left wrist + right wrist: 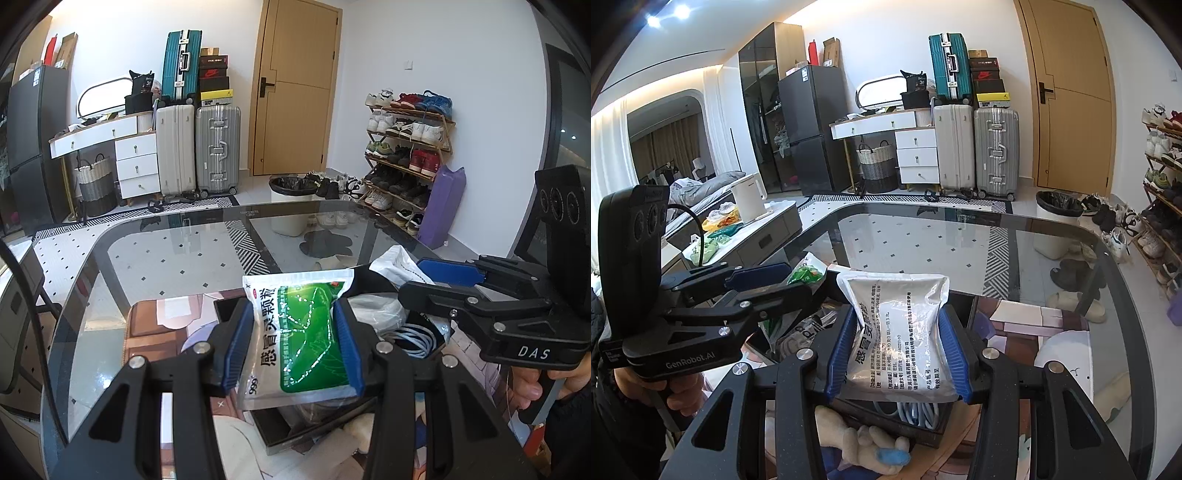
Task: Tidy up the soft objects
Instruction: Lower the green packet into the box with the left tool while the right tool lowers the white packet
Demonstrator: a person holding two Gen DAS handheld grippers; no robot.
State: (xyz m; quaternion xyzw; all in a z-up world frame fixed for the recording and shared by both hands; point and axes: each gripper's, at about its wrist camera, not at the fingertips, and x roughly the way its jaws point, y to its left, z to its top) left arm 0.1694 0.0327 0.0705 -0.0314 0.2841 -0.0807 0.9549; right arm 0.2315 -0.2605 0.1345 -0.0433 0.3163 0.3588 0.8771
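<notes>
Box (pixel 916 428) holds white cable (pixel 916 411); claws grip pouches.

- We see the left gripper (pixel 295 343) in matt black plastic, with ribbed blue pads and bright metal pins.
- We read the green pouch (pixel 299 332) it clamps as glossy foil-like film, catching glints.
- We find the right gripper (pixel 897 350) made the same; its silver pouch (pixel 899 332) is shiny and creased.
- We note the table (pixel 166 258), smooth reflective glass.
- We see a plush toy (pixel 857 446), soft and fuzzy.
- We see the black box (pixel 273 432), matt.
</notes>
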